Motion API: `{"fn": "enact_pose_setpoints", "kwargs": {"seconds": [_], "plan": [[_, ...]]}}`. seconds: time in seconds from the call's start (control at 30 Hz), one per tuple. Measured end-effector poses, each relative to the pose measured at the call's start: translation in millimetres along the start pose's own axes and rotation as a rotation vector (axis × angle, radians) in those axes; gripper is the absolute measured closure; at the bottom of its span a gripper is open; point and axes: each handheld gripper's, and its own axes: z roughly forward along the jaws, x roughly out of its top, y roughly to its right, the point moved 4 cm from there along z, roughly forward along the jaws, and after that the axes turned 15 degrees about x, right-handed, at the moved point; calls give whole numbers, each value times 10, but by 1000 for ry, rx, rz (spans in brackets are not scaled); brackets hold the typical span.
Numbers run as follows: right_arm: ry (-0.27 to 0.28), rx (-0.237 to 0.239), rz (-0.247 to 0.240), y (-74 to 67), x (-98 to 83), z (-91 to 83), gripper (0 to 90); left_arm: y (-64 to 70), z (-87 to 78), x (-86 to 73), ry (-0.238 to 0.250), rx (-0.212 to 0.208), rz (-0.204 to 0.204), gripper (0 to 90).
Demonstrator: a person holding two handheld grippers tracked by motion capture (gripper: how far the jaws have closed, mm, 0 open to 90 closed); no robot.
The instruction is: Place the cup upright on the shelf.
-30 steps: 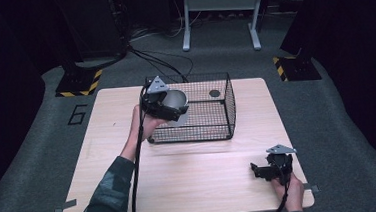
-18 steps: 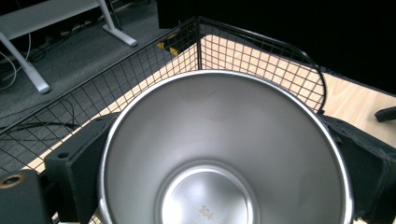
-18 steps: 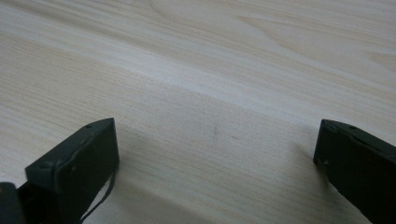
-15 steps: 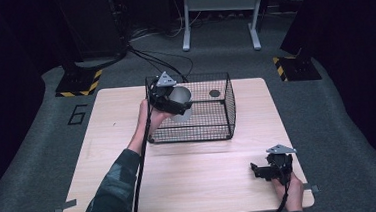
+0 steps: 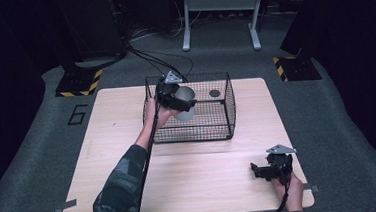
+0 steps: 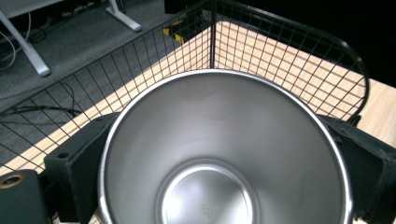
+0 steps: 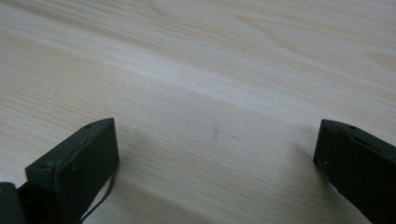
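Two grippers appear in the high view. The left gripper (image 5: 176, 99) pinches a steel cup (image 5: 184, 102), one jaw against each side of its wall, and holds it above the near-left part of the black wire basket (image 5: 225, 114) that stands at the far middle of the wooden table (image 5: 114, 156). In the left gripper view the cup (image 6: 224, 154) is empty, its mouth facing the camera, with the basket's mesh (image 6: 289, 60) beyond it. A small dark disc (image 5: 214, 93) lies on the basket floor near the far-right corner. The right gripper (image 5: 270, 168) rests near the table's near-right corner, jaws spread wide, holding nothing. The step in hand is judged to be placing the cup into the basket; the next move calls for lowering it to the basket floor, clear of the rim wire, before the jaws spread.
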Motion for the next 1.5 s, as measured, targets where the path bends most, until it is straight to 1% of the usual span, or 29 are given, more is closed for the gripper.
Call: {"fn": "enact_pose_setpoints", "kwargs": {"seconds": [0.07, 0.17, 0.27, 0.43, 0.47, 0.57, 0.8, 0.83, 0.9, 0.93, 1.03, 1.1, 1.17, 1.2, 1.37, 1.5], "plan": [[1, -1, 0, 0, 0, 0, 0, -4, 50, -15, -13, 2, 3, 64], [-5, 0, -4, 2, -2, -3, 0, -2, 121, -38, -27, -5, -10, 64], [-5, 0, -4, 3, -2, -3, 0, 4, 191, -61, -40, -4, -17, 64], [-5, 0, -4, 2, -2, -3, 0, 21, 291, -95, -65, -12, -14, 64], [-3, 0, -4, 3, -2, -2, 0, 33, 325, -104, -69, -15, -24, 64], [-6, 0, -4, 3, -2, -3, 0, 37, 351, -111, -75, -16, -26, 64], [-4, 0, -2, 1, -1, -2, 0, 55, 451, -151, -107, -23, -6, 64], [-3, -1, -1, 1, -1, -2, 0, 63, 478, -165, -120, -29, -3, 64], [-1, 0, -3, 2, 0, 0, 0, 67, 493, -171, -123, -26, -3, 64], [-4, -1, -1, 0, -1, -2, 0, 75, 522, -185, -135, -27, 1, 64], [-4, 0, -1, 1, -1, -2, 0, 83, 548, -197, -145, -28, 5, 64], [-2, 0, -4, 3, 0, -1, 0, 96, 583, -210, -160, -28, 15, 64], [-1, 1, -4, 3, -1, -1, 0, 117, 607, -215, -161, -24, 10, 64], [-5, 0, -5, 4, 0, -2, 0, 118, 613, -218, -169, -24, 26, 64], [-3, 0, -2, 2, -1, -1, 0, 134, 646, -227, -175, -28, 31, 64], [-5, -1, -1, 1, -1, -2, 0, 147, 680, -243, -189, -30, 42, 64]]}}
